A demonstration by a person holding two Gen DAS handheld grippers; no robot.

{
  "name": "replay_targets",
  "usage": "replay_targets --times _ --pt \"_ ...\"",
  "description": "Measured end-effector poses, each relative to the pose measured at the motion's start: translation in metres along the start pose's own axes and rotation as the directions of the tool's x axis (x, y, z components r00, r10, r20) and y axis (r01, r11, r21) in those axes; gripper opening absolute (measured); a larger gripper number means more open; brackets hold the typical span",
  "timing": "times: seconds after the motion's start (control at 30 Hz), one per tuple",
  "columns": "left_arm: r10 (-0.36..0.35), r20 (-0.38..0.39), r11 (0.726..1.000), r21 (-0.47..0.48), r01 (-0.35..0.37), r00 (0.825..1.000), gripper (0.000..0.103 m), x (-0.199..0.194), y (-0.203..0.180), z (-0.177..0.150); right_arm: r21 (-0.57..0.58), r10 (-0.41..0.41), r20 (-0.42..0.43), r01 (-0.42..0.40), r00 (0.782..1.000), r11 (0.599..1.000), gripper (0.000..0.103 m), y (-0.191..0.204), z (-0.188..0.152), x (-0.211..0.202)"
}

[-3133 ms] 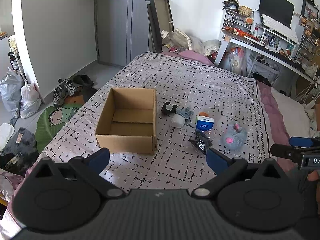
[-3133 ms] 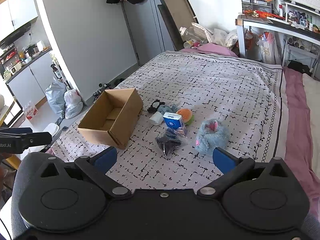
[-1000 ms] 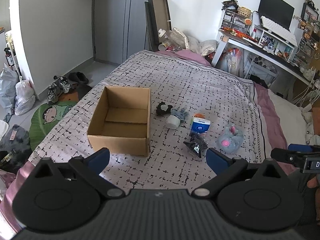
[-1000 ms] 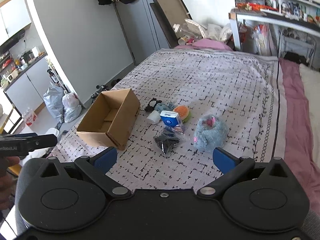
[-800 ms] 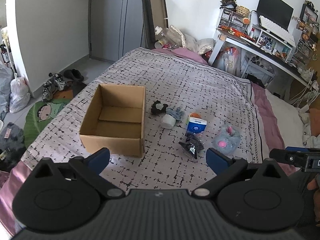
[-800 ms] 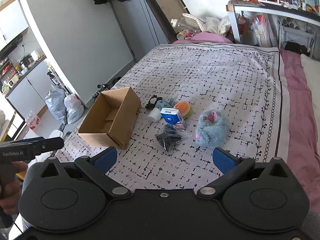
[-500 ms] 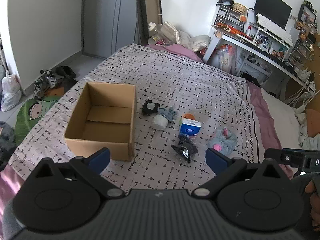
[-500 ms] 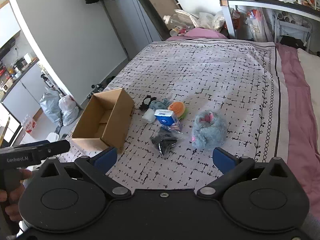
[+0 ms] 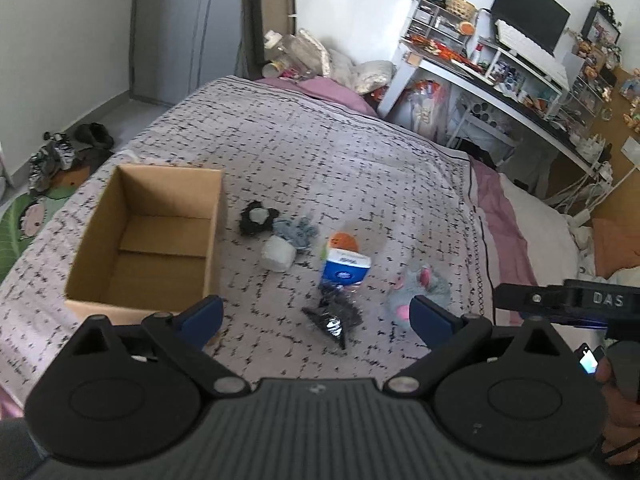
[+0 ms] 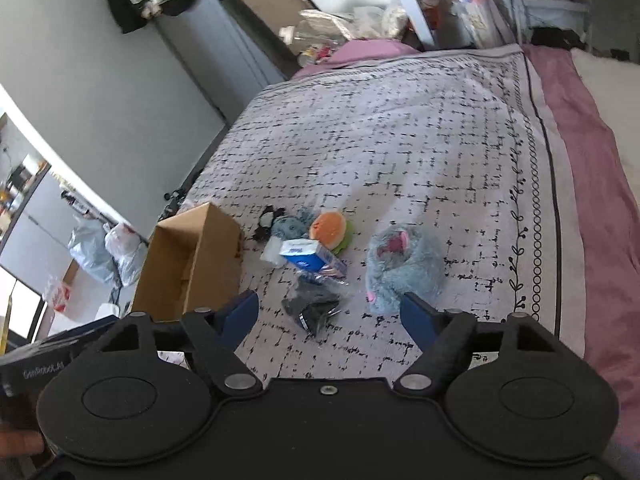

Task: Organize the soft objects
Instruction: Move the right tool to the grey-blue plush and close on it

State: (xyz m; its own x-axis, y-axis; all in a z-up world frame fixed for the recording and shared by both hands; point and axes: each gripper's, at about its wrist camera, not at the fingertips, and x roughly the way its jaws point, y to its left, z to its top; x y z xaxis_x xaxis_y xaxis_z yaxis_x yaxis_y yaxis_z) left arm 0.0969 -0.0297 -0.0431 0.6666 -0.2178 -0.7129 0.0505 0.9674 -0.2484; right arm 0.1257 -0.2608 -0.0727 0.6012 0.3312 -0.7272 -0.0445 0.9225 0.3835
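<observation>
Cardboard box (image 9: 144,240) sits open on the bed (image 9: 360,152), nothing inside. Soft items cluster at its 3 o'clock: black toy (image 9: 256,220), blue pack (image 9: 344,270), grey plush (image 10: 404,268). Left tool (image 9: 316,316) and right tool (image 10: 330,310) hover above the bed, fingers apart, holding nothing.

Open bedspread (image 9: 320,152) beyond box (image 9: 148,240) and toy cluster (image 9: 304,248)

Black gripper (image 9: 316,316), blue fingertips (image 9: 202,314)
</observation>
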Motion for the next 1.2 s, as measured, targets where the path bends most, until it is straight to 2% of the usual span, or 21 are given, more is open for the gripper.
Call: replay_targets --times 0.17,0.53,0.6,0.7,0.83,0.93,1.07,1.2 --pt "-0.035 -0.017 0.999 -0.005 0.035 0.999 0.099 0.021 -0.008 0.008 0.058 -0.028 0.005 0.027 1.0 0.998 0.077 -0.012 0.011 0.008" --pt "-0.074 -0.076 0.997 -0.027 0.072 0.994 0.088 0.071 -0.028 0.017 0.194 -0.064 -0.003 0.063 0.998 0.979 0.076 -0.052 0.022 0.036" --pt "-0.078 -0.085 0.997 -0.033 0.076 0.993 0.083 0.08 -0.032 0.019 0.209 -0.068 -0.01 0.069 0.998 0.976 0.076 -0.057 0.021 0.045" --pt "-0.087 -0.104 0.996 -0.042 0.083 0.991 0.076 0.095 -0.038 0.02 0.22 -0.061 -0.025 0.065 0.998 0.973 0.072 -0.063 0.021 0.055" --pt "-0.105 -0.127 0.994 -0.055 0.099 0.986 0.072 0.114 -0.046 0.022 0.259 -0.041 -0.031 0.048 0.999 0.965 0.069 -0.073 0.022 0.061" --pt "-0.113 -0.147 0.993 -0.061 0.105 0.983 0.066 0.127 -0.052 0.022 0.308 -0.015 -0.05 0.03 0.999 0.951 0.061 -0.084 0.022 0.068" --pt "-0.129 -0.172 0.99 -0.075 0.117 0.977 0.062 0.142 -0.058 0.023 0.356 0.02 -0.072 0.007 0.997 0.935 0.059 -0.096 0.024 0.079" --pt "-0.14 -0.193 0.988 -0.086 0.125 0.971 0.054 0.156 -0.063 0.024 0.409 0.045 -0.087 -0.006 0.995 0.913 0.051 -0.107 0.024 0.088"
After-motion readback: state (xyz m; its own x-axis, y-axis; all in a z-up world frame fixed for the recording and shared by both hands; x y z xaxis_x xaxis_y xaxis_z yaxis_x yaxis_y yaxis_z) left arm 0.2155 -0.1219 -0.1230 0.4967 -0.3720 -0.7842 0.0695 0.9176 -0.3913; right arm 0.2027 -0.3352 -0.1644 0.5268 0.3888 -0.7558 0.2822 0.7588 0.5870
